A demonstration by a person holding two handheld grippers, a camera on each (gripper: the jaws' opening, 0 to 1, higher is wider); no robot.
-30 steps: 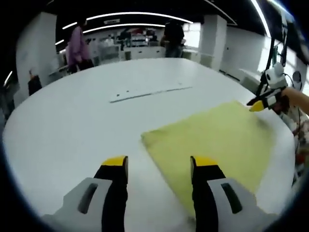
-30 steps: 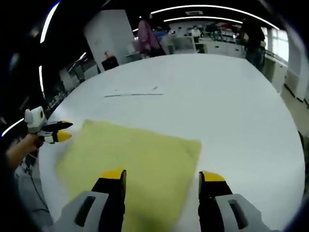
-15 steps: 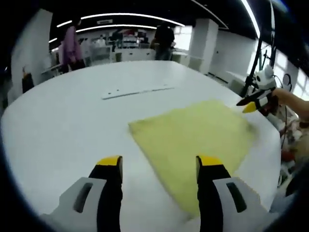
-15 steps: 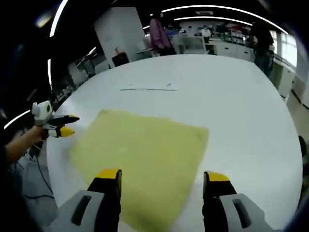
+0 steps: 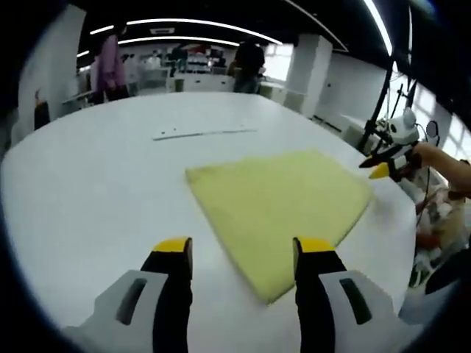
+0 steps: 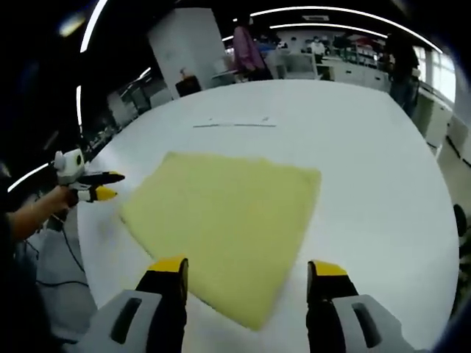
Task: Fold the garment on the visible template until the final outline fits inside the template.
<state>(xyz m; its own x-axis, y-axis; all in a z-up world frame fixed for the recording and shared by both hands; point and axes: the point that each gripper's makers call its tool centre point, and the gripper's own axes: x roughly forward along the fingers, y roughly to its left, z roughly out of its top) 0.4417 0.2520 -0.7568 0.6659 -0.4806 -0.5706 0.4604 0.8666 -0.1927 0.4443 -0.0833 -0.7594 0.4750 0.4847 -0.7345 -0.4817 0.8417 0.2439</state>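
Left gripper view: your left claw released, pulled back since a second ago; right claw likewise released, clear of cloth. Yellow garment lies flat, folded, on white desk. Template outline not discernible; check fit before stopping.

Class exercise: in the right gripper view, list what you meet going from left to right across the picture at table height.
The other (left) gripper held at the table's edge → yellow folded garment → bare white table.
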